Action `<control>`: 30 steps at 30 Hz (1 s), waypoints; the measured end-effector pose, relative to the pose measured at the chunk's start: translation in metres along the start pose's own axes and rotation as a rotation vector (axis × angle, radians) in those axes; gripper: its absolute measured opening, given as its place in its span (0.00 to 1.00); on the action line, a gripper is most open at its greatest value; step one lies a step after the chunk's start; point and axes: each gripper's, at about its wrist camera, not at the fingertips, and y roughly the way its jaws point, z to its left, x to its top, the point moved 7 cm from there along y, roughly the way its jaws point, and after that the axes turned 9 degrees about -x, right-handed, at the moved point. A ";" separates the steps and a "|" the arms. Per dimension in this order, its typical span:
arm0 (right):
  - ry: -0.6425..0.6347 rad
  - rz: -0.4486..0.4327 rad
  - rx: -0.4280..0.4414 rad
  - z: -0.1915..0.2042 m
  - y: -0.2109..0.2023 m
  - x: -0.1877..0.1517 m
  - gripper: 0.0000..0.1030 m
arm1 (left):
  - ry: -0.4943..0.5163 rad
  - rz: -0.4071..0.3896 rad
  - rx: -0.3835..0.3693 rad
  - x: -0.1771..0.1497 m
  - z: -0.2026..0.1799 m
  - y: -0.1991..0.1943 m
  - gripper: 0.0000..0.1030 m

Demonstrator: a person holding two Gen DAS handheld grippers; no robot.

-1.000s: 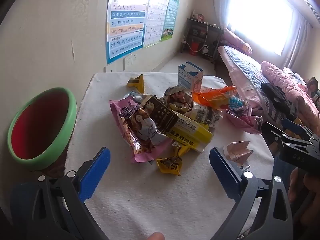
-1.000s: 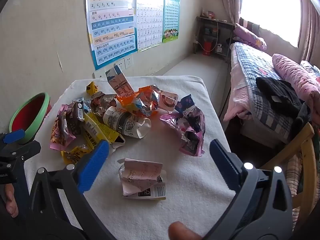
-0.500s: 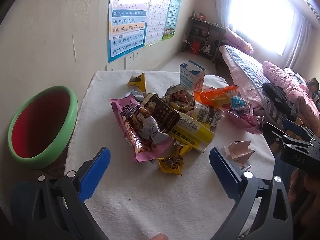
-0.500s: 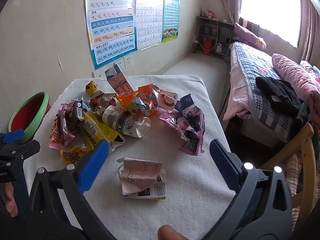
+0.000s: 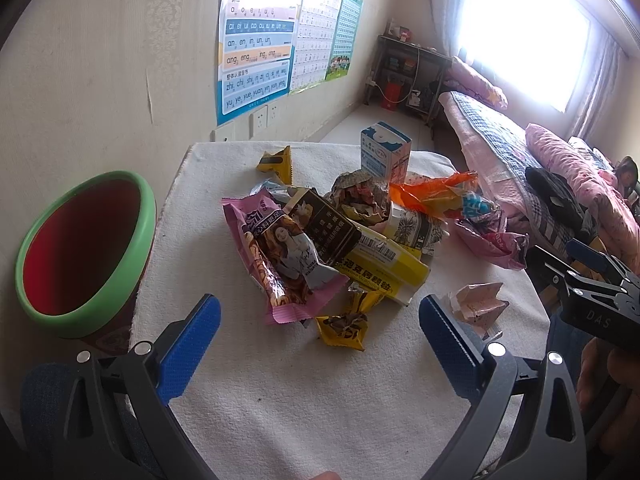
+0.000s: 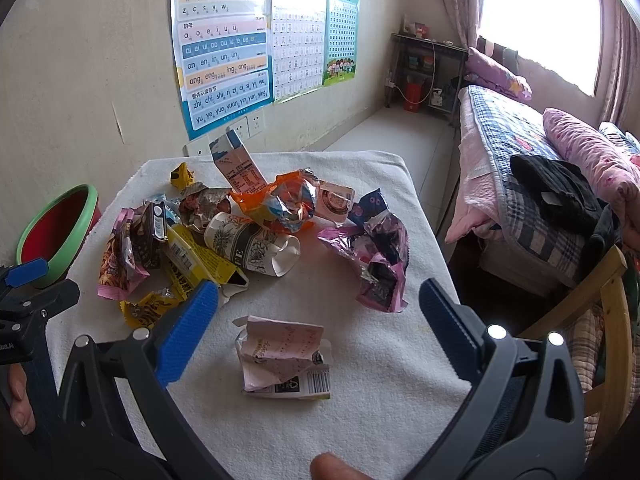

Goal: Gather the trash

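Trash pile [image 5: 344, 232] at the centre of the cloth-covered table [image 5: 280, 400]; bin [image 5: 80, 244] just off its left edge. Left gripper [image 5: 320, 332] and right gripper [image 6: 318, 320] hover with jaws spread, empty — a loose pinch on crinkled foil risks slipping, scattering neighbouring wrappers.

A heap of crumpled snack wrappers [image 5: 320, 236] is lying on the white towel-covered table [image 5: 304, 392]. Behind the heap, a blue-and-white milk carton [image 5: 385, 152] is standing upright. A green-rimmed red bin [image 5: 80, 244] is sitting left of the heap, off the table's edge. A crumpled pink paper receipt [image 6: 282, 354] is lying apart, in front of the heap.
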 end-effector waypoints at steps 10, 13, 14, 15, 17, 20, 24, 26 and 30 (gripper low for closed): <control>-0.003 0.000 -0.007 -0.001 0.000 0.000 0.96 | -0.006 0.003 0.005 0.000 0.003 0.002 0.92; -0.003 0.000 -0.008 0.000 0.000 0.000 0.96 | -0.006 0.004 0.006 0.000 0.003 0.002 0.92; -0.002 0.000 -0.009 0.000 0.000 0.000 0.96 | -0.007 0.004 0.006 0.000 0.004 0.003 0.92; -0.003 0.000 -0.009 0.000 0.000 0.000 0.96 | -0.007 0.004 0.007 0.000 0.004 0.003 0.92; -0.003 -0.001 -0.009 -0.001 0.000 0.000 0.96 | -0.007 0.004 0.006 0.000 0.004 0.003 0.92; -0.003 0.000 -0.009 -0.001 0.000 0.000 0.96 | -0.008 0.006 0.007 0.000 0.005 0.003 0.92; -0.002 0.000 -0.009 -0.001 0.000 0.000 0.96 | -0.008 0.006 0.007 0.000 0.005 0.004 0.92; -0.003 0.000 -0.008 -0.001 0.000 0.000 0.96 | -0.008 0.009 0.007 -0.001 0.005 0.004 0.92; 0.004 0.004 -0.005 -0.002 0.001 0.000 0.96 | -0.008 0.010 0.006 -0.001 0.005 0.004 0.92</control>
